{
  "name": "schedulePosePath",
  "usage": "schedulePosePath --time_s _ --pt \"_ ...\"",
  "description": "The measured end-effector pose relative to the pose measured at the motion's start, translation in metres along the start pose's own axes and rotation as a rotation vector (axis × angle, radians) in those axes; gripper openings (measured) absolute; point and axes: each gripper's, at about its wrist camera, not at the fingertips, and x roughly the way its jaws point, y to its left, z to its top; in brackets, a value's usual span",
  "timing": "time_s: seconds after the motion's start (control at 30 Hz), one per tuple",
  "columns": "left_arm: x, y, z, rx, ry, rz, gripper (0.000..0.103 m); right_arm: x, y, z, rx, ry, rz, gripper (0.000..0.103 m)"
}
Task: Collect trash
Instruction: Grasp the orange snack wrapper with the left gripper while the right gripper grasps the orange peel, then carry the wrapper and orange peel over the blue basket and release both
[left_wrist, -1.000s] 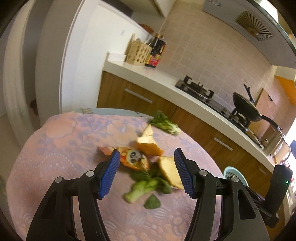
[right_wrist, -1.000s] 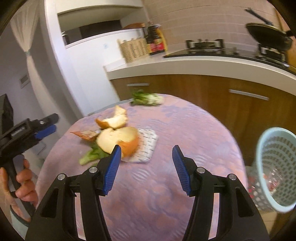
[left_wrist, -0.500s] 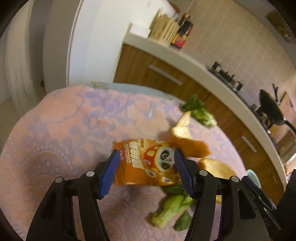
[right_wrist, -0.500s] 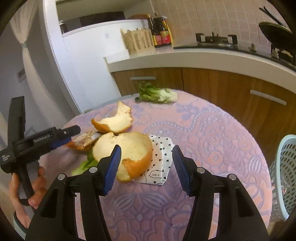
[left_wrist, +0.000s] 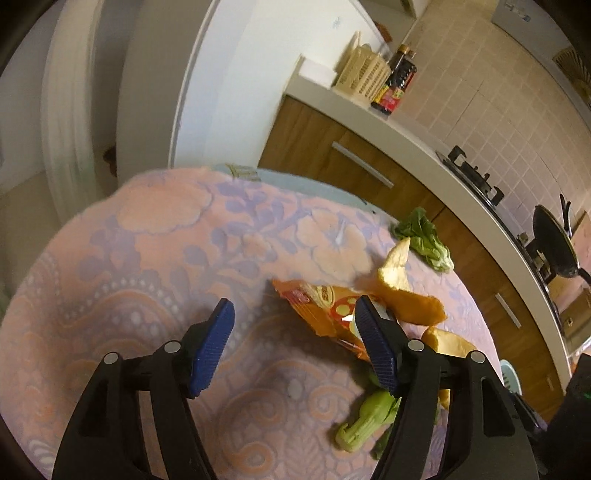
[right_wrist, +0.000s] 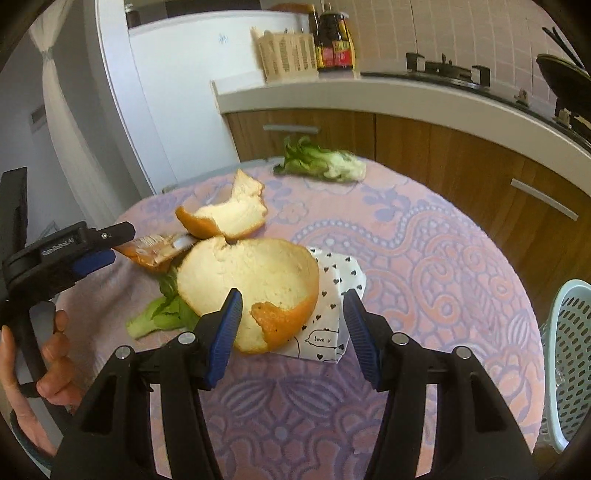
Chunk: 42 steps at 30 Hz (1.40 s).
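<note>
Item: large pomelo peel (right_wrist: 258, 284), centre frame, light, stiff, curled; I'd pinch its rim. Right gripper (right_wrist: 291, 332) jaws closing around it, untouching. Left gripper (left_wrist: 293, 347) jaws opening beside snack wrapper (left_wrist: 321, 306).

Two pieces of pomelo peel (right_wrist: 247, 280), two bok choy scraps (right_wrist: 325, 164), one orange snack wrapper (left_wrist: 321, 306), one heart-printed paper (right_wrist: 328, 321), one pale blue basket (right_wrist: 569, 354).

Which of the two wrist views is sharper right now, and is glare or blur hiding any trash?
Right wrist view: sharp on the large orange peel and heart-print paper; the far greens smear slightly. Left wrist view: softer, the snack wrapper blurred and dim, fisheye bending the counter. No glare hides anything.
</note>
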Motion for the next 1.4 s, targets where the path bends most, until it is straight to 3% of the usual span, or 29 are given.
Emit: schedulePosePath --time_s 0.1,0.2,0.3,0.33,0.5,0.67,0.83,1.03,1.1,1.13,1.23,1.4 --pt "0.013 -0.006 -0.003 0.021 0.070 -0.036 0.063 -0.001 0.003 -0.001 -0.016 -0.011 -0.022 0.025" --pt "0.020 -0.019 -0.008 0.073 0.080 0.005 0.058 -0.004 0.003 -0.002 -0.015 -0.025 -0.030 0.015" --pt "0.024 -0.026 -0.013 0.105 0.090 0.015 0.028 -0.005 0.005 -0.003 -0.021 -0.033 -0.047 0.011" --pt "0.026 -0.028 -0.015 0.115 0.095 0.027 0.011 -0.007 0.006 -0.004 -0.026 -0.046 -0.060 0.010" --pt "0.013 -0.033 -0.017 0.163 0.018 0.058 0.007 -0.023 0.010 -0.008 -0.034 -0.118 -0.098 0.008" --pt "-0.021 -0.024 -0.011 0.133 -0.094 -0.029 0.006 -0.051 0.008 -0.024 -0.036 -0.164 -0.121 0.007" --pt "-0.031 -0.018 -0.008 0.103 -0.124 -0.056 0.006 -0.081 0.000 -0.050 -0.015 -0.114 -0.092 0.007" --pt "-0.034 -0.020 -0.009 0.103 -0.127 -0.080 0.006 -0.087 0.001 -0.072 -0.039 -0.028 -0.082 0.007" --pt "-0.034 -0.021 -0.011 0.109 -0.127 -0.083 0.006 -0.087 0.006 -0.078 -0.073 -0.012 -0.083 0.014" --pt "-0.034 -0.022 -0.011 0.110 -0.126 -0.085 0.006 -0.088 0.007 -0.081 -0.079 -0.009 -0.059 0.025" --pt "-0.035 -0.022 -0.012 0.109 -0.127 -0.089 0.006 -0.096 0.006 -0.088 -0.080 -0.044 -0.014 0.087" --pt "-0.035 -0.022 -0.012 0.107 -0.128 -0.105 0.006 -0.092 0.023 -0.094 -0.160 -0.027 -0.006 0.091"
